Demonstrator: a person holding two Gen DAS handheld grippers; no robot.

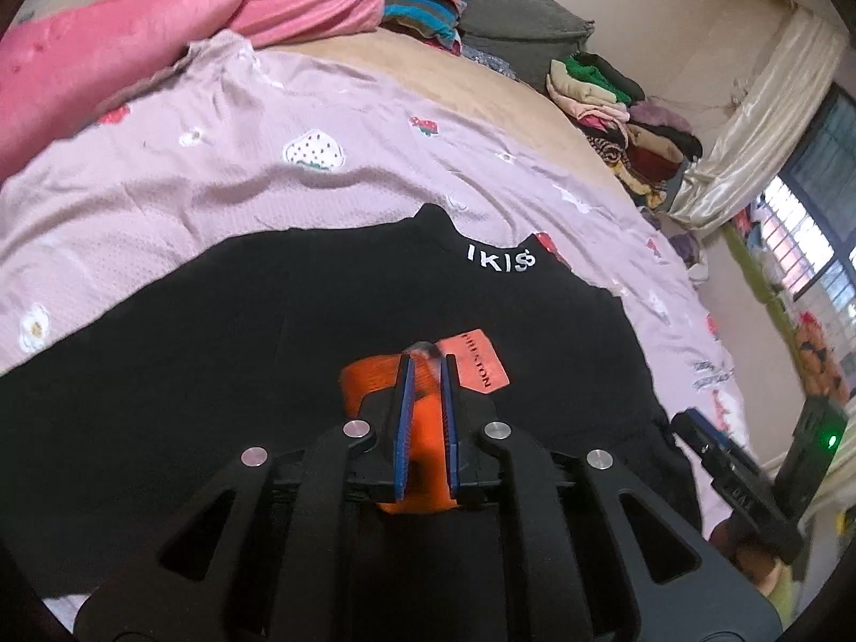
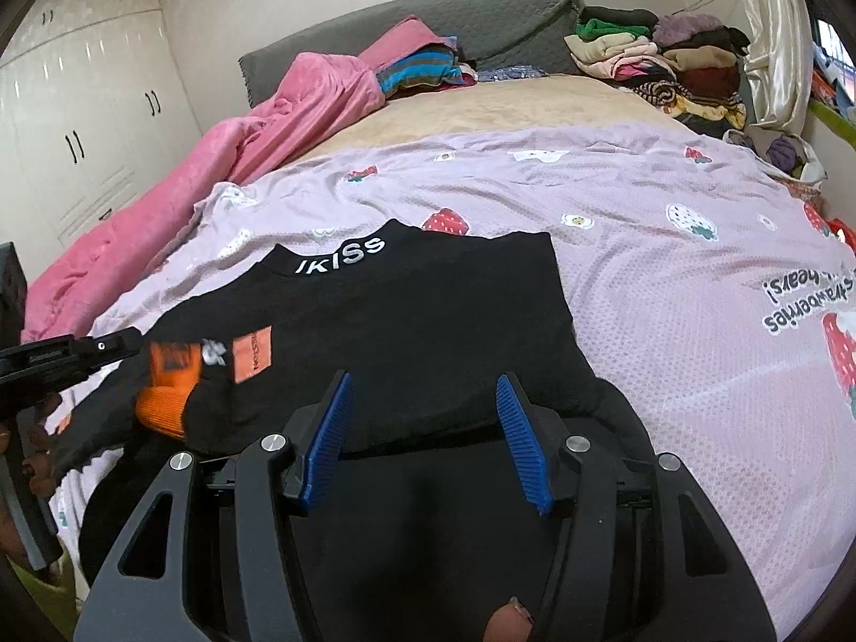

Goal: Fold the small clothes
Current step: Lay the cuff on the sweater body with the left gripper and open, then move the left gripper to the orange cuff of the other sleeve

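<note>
A black sweater (image 2: 406, 321) with white "IKISS" lettering at the collar lies on the lilac strawberry-print sheet (image 2: 669, 278); it also shows in the left wrist view (image 1: 214, 331). My left gripper (image 1: 425, 361) is shut on the sweater's orange cuff (image 1: 374, 374), held over the black body beside an orange label (image 1: 484, 358). In the right wrist view the left gripper (image 2: 107, 348) enters from the left at the orange cuff (image 2: 166, 401). My right gripper (image 2: 422, 390) is open and empty, its blue pads (image 2: 329, 438) over the sweater's near hem.
A pink blanket (image 2: 214, 160) is bunched along the left of the bed. Piles of folded clothes (image 2: 658, 64) sit by the grey headboard (image 2: 481, 21). White wardrobes (image 2: 80, 107) stand left. A curtain (image 1: 749, 134) and window are on the right.
</note>
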